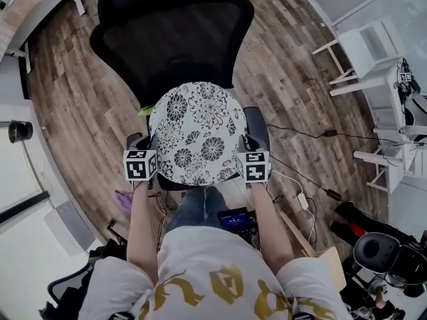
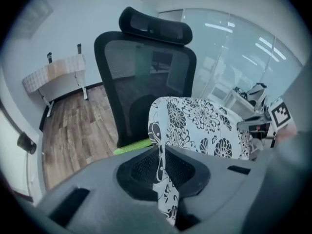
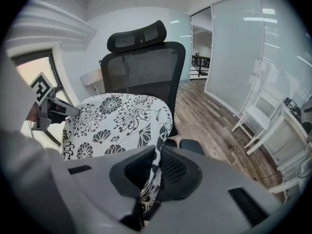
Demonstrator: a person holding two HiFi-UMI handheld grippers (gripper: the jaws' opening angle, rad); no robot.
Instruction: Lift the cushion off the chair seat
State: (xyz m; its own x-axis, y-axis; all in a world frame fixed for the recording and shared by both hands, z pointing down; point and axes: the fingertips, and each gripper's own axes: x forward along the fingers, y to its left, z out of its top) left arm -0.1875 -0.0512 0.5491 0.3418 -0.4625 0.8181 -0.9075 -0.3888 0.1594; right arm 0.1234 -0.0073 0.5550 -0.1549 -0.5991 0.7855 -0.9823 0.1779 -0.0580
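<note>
Now the round floral cushion (image 1: 197,132) lies at the centre of the head view, below the black mesh chair (image 1: 175,35) back and hiding the seat. The left gripper (image 1: 151,149) is clamped on its left rim and the right gripper (image 1: 243,145) on its right rim, with fabric pinched between each pair of jaws. The cushion spans the gap between them, equally near both, so raising it clear probably needs an even pull from both sides.

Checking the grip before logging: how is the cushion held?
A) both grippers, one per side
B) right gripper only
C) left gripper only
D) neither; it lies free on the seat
A: the left gripper and the right gripper each have jaws shut on an edge of the cushion.
</note>
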